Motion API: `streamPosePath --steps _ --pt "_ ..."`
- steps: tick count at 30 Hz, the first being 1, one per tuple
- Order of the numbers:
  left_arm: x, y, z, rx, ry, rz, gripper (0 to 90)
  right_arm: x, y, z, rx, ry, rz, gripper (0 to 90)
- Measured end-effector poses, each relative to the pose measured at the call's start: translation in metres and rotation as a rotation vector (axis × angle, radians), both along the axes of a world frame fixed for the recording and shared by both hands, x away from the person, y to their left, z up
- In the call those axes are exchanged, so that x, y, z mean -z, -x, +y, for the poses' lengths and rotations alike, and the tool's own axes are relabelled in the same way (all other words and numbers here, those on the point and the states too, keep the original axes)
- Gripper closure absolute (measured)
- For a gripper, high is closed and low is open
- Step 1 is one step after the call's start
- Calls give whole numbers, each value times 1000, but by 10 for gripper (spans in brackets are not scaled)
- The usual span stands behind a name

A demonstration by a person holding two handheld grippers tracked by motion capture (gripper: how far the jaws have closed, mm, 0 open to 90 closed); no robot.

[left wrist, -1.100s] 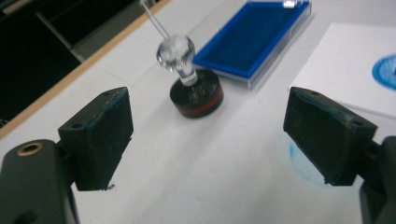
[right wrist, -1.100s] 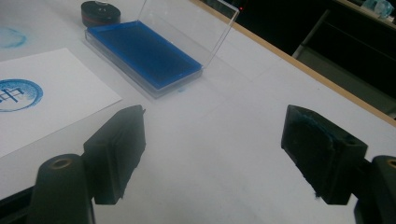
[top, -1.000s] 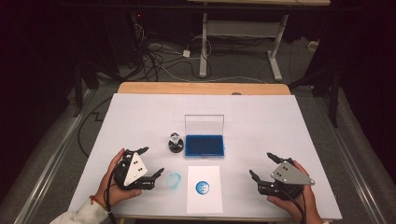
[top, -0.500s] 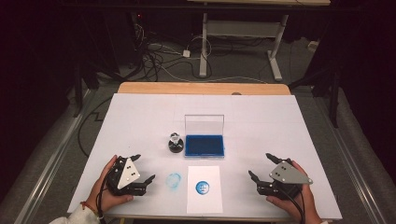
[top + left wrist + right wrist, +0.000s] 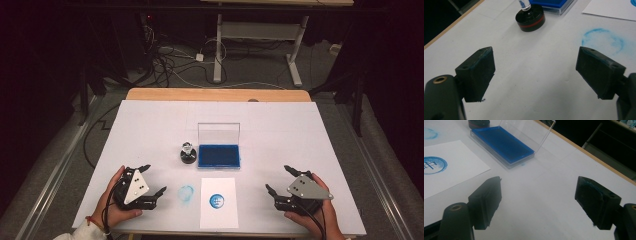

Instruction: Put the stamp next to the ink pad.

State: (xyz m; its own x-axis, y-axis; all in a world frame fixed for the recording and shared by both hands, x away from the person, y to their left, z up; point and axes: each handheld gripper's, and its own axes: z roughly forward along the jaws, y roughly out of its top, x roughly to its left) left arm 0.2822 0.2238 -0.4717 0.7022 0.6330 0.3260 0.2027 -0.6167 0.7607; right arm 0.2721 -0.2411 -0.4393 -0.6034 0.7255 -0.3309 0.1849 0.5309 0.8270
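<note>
Work in hand: stamping a blue round mark on paper. I judge the print is already made, because the paper sheet [image 5: 218, 202] carries a clean blue circle [image 5: 216, 201].

Left gripper [image 5: 150, 187]: released, jaws wide apart, nothing between them. It rests near the front-left corner of the bench [image 5: 150, 130], in my left hand [image 5: 112, 202].

Right gripper [image 5: 278, 181]: also released and empty, near the front-right corner, in my right hand [image 5: 312, 220].

Why held so: I think both grippers are parked low at the front edge, clear of the things, so nothing is pushed by accident.

Stamp [image 5: 187, 153]: it stands near the middle of the bench, just beside the left side of the ink pad, apart from both grippers. In the left gripper view I see its black round base [image 5: 530, 18] with 1 red ring.

Stamp axis: the long axis is upright. The handle [image 5: 523, 4] points up and the printing face is down on the bench, so it cannot roll and the wet face is covered.

Ink pad [image 5: 218, 156]: blue, in a clear case with the lid [image 5: 218, 133] standing open toward the back edge. I suppose it is left open for the next inking.

Smudge [image 5: 186, 193]: 1 pale blue ring directly on the bench, between the left gripper and the paper sheet.

Paper sheet placing: at the front edge, just before the ink pad, long side running front to back.
</note>
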Motion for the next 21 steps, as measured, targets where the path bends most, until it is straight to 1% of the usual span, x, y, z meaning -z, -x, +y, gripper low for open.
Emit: streamPosePath --steps 4,8,16,21 --pt "0 -1 -1 -1 -7 2 157 2 -1 -1 5 1 8 223" --pt "0 -1 -2 0 -16 1 157 2 0 -2 3 3 5 223" --pt "0 -4 -3 -6 -13 5 157 2 0 -3 6 1 7 223" --pt "1 -6 -5 -3 -25 18 157 3 -1 -2 2 7 12 223"
